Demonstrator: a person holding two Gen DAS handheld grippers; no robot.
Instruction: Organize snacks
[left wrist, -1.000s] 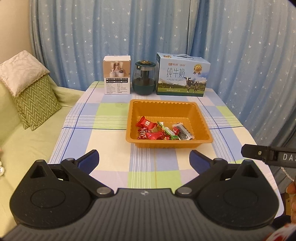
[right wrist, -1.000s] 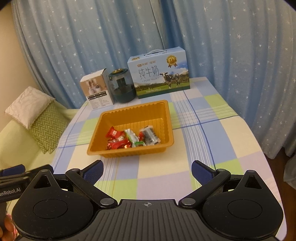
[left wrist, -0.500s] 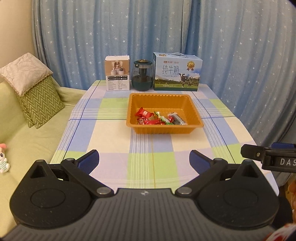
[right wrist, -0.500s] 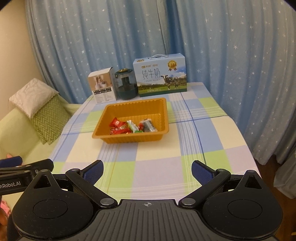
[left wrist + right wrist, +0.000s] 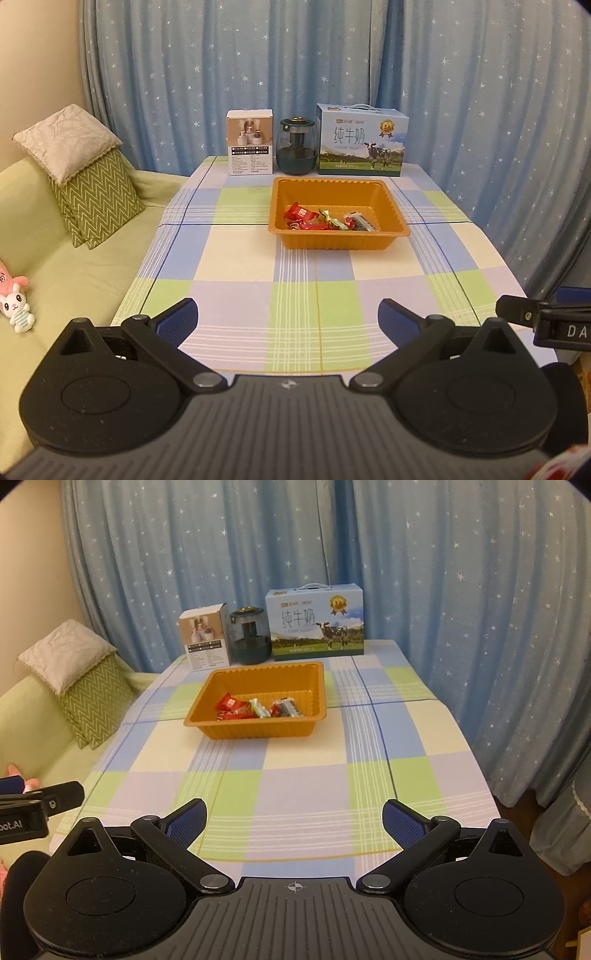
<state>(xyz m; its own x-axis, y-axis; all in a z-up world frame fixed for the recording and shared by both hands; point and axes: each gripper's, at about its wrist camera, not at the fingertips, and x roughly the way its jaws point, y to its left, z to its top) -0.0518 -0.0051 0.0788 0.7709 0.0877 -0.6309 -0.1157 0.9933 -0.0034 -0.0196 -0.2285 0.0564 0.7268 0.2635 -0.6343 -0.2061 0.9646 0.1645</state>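
An orange plastic tray (image 5: 391,206) (image 5: 207,690) sits on the far half of the checked table. Several wrapped snacks (image 5: 325,220) (image 5: 258,708), mostly red with a green one and a dark one, lie along the tray's near side. My left gripper (image 5: 288,320) hangs open over the table's near edge, far short of the tray, nothing between its blue pads. My right gripper (image 5: 294,819) is also open and empty at the near edge. Each gripper's body shows at the side of the other's view.
At the table's back edge stand a white box (image 5: 250,142), a dark green jar (image 5: 296,151) and a blue milk carton (image 5: 362,139). A green sofa with cushions (image 5: 85,177) and a soft toy (image 5: 14,299) lies left. Blue curtains hang behind and right.
Both grippers have pulled back from the tray toward the table's near edge, so the tray looks smaller and farther. Both stay open and empty.
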